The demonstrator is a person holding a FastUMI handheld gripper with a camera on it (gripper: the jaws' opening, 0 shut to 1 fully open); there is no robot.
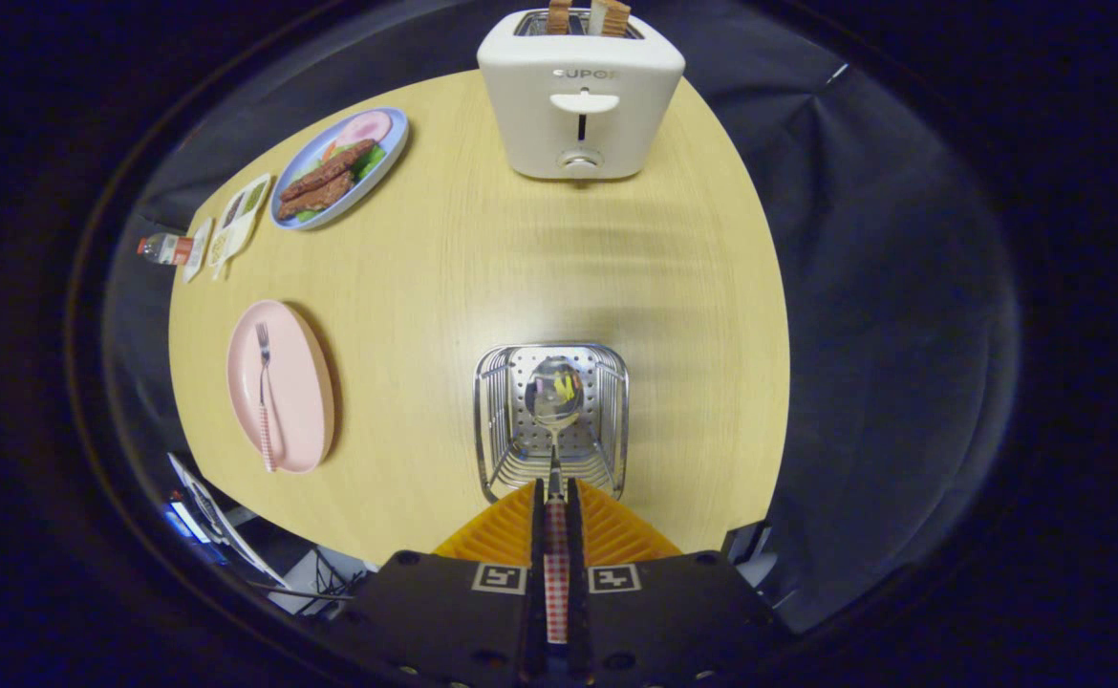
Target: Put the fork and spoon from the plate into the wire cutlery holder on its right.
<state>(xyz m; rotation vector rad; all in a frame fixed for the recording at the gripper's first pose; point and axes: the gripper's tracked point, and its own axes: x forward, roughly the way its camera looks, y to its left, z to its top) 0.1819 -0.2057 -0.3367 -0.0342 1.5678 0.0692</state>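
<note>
My gripper point(555, 497) had both fingers pressed on the checked handle of the spoon point(553, 401), whose bowl hung over the open top of the wire cutlery holder point(492, 420) just ahead of me. The fork point(264, 397) lay on the pink plate point(301, 382), well apart to the holder's left on the wooden table point(483, 258). Beyond stood a toaster point(580, 100) with two slices in it, and a blue plate of food point(389, 153) sat far left.

toaster point(580, 96) with toast, food plate point(339, 167), bottle point(163, 248)
</note>
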